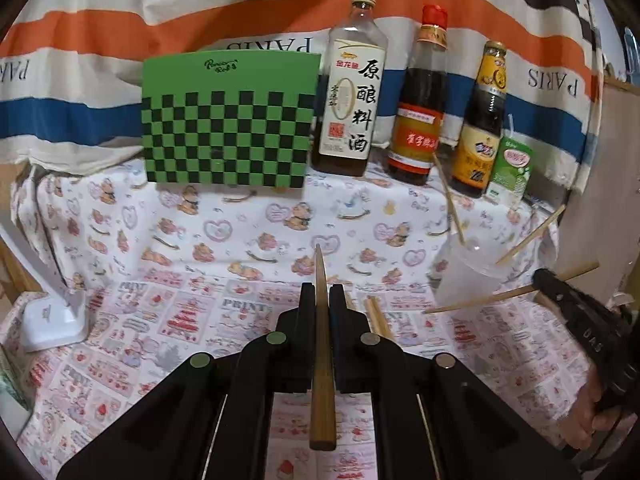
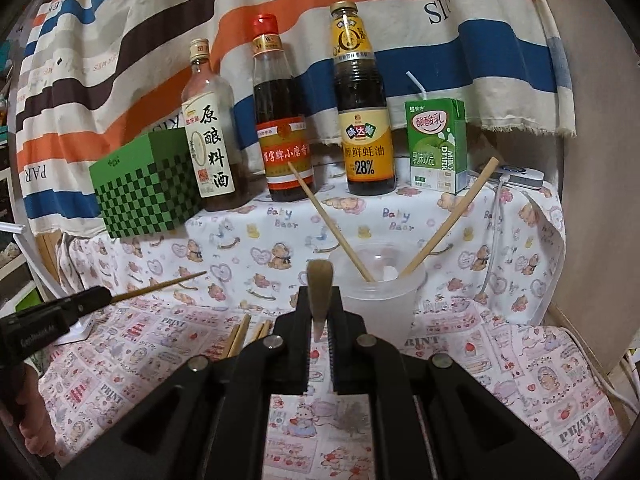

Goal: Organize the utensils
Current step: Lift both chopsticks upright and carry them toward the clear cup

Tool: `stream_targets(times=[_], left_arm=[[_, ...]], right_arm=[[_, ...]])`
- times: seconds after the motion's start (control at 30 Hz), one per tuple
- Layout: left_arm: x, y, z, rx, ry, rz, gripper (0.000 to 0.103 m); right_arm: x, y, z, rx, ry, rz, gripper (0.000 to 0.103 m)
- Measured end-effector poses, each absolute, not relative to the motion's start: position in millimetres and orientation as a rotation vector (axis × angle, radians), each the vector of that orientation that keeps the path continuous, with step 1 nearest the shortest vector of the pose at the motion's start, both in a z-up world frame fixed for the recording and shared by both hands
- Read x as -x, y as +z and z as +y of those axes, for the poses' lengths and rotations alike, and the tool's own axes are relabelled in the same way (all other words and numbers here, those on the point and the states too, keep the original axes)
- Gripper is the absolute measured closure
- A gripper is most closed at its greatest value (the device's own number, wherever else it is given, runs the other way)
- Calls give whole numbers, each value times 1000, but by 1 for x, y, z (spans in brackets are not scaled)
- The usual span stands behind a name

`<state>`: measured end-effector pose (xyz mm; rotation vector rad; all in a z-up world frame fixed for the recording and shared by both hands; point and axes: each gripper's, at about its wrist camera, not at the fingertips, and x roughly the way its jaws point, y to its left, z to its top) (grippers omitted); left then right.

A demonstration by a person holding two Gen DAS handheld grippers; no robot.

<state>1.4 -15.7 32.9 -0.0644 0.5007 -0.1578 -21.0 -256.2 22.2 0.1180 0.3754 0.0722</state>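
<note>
Chopsticks were what I had to sort, and most of the scene around them was backdrop: the striped cloth [image 2: 360,40] hung behind, and the desk [image 1: 200,320] lay under a printed cover. Along the back stood the green checkered box [image 1: 228,120], three sauce bottles [image 2: 284,120] and a milk carton [image 2: 438,146]. Nearer to me sat the clear plastic cup [image 2: 376,292], with two chopsticks already leaning in it [image 2: 332,224], crossing outward to opposite sides of the rim.

My left hand-held gripper [image 1: 322,308] was closed on a single chopstick [image 1: 322,340], which ran lengthwise between the fingers with its thin end pointing forward. My right hand-held gripper [image 2: 320,308] was likewise clamped on one chopstick [image 2: 319,300], seen nearly end-on, just in front of the cup. A few loose chopsticks [image 2: 244,332] lay on the desk, left of the cup.

I judged the cup to be the weak point. It looked light, and the two sticks in it leaned far out, so a nudge from my right fingers or a stick dropped against the rim could have tipped it over. My left stick was held along the fingers, so it might have slid out if I tilted it downward. Both grippers heading for the cup together risked a collision.
</note>
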Motion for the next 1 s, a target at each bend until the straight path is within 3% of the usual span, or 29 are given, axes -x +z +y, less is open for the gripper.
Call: stream_targets(times=[0.57, 0.87, 1.0], left_arm=[[31, 54, 1, 93, -62, 236, 97], [32, 54, 18, 185, -75, 203, 97], [30, 51, 20, 197, -99, 194, 97]], right_arm=[[30, 36, -273, -148, 36, 296, 97], [61, 60, -298, -143, -23, 9, 97], [61, 61, -309, -199, -6, -10, 97]])
